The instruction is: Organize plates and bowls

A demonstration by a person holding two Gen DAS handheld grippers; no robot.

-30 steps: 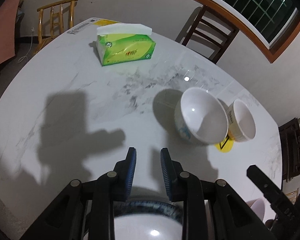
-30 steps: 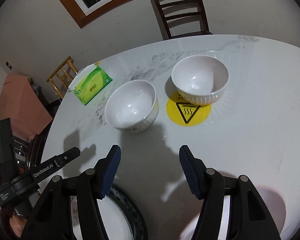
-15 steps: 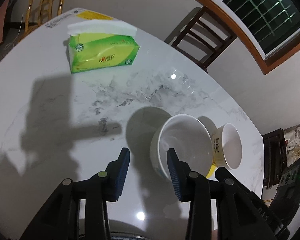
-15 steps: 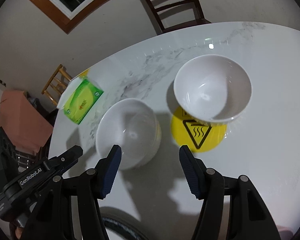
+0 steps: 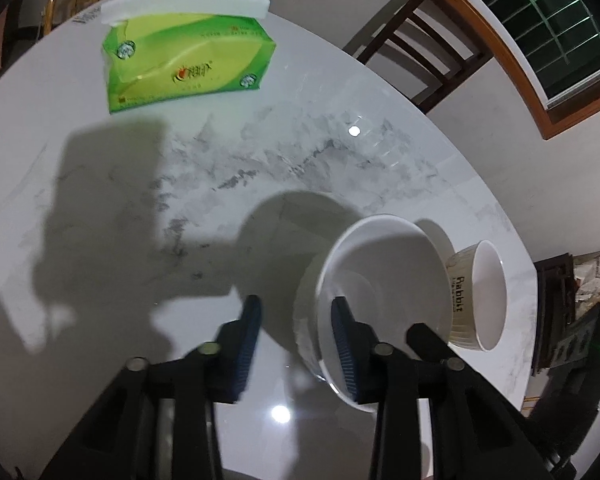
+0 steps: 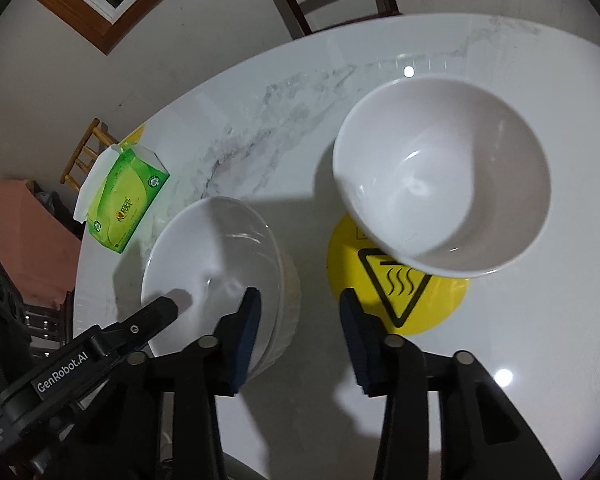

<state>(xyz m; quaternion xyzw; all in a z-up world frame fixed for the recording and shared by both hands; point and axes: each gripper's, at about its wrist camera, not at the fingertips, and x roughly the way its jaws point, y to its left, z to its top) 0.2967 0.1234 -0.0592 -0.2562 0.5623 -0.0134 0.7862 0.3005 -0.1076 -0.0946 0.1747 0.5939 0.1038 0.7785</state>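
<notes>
Nearby, two white bowls, near bowl (image 6: 204,264) and far bowl (image 6: 440,176), both empty.

White bowls (image 6: 440,176), grey-veined marble table (image 5: 260,152), green tissue box (image 5: 184,68)

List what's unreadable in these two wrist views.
- Left wrist: small print under "Rabbit" on the far bowl, too small.
- Left wrist: near bowl's front rim, behind the closing left gripper's fingers, its wall between them.
- Right wrist: warning sticker's top, covered by the far bowl.
- Both: tissue pack's print, blurred.
</notes>
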